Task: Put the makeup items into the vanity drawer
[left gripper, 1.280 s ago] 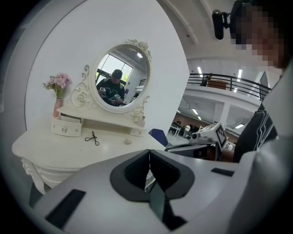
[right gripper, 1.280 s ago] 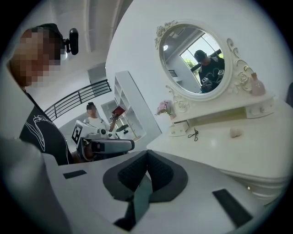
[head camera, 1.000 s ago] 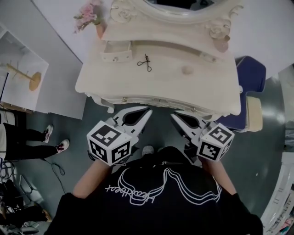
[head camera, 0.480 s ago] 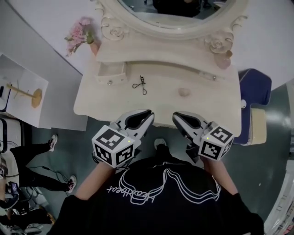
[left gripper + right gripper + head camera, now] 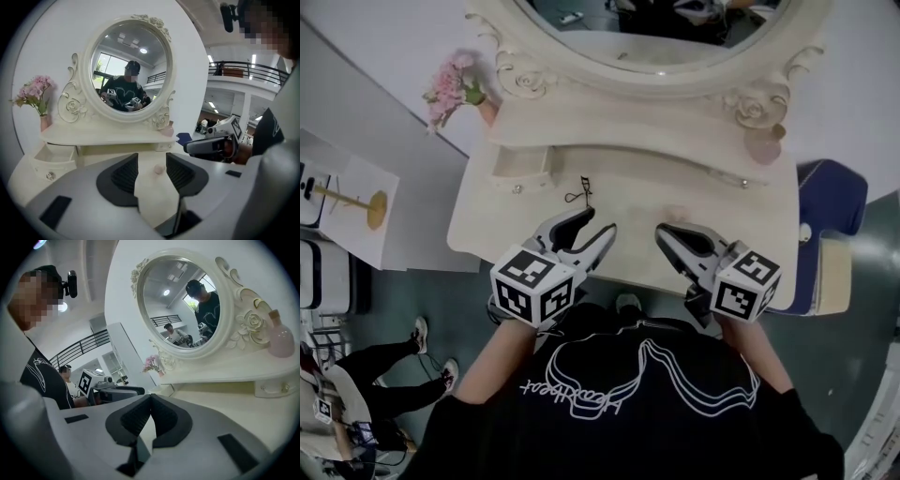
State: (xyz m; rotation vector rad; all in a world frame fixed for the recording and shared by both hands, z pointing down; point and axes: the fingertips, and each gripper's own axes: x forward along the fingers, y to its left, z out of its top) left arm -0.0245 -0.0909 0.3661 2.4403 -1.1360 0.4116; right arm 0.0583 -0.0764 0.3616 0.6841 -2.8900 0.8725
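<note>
Now I'm at the reach step, nothing gripped yet.
Head view: eyelash curler (image 5: 577, 192) lies just right of the open drawer (image 5: 525, 172), left gripper (image 5: 596, 222) near it. Left gripper view: jaws have just been opening, spread, empty. Right gripper view: right gripper (image 5: 150, 397) pressed together, empty. Next, I'd straddle the curler and pinch.

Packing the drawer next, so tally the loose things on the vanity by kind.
eyelash curler: 1
pink bottle: 1
small round pinkish item: 1
vase of pink flowers: 1
Total: 4
</note>
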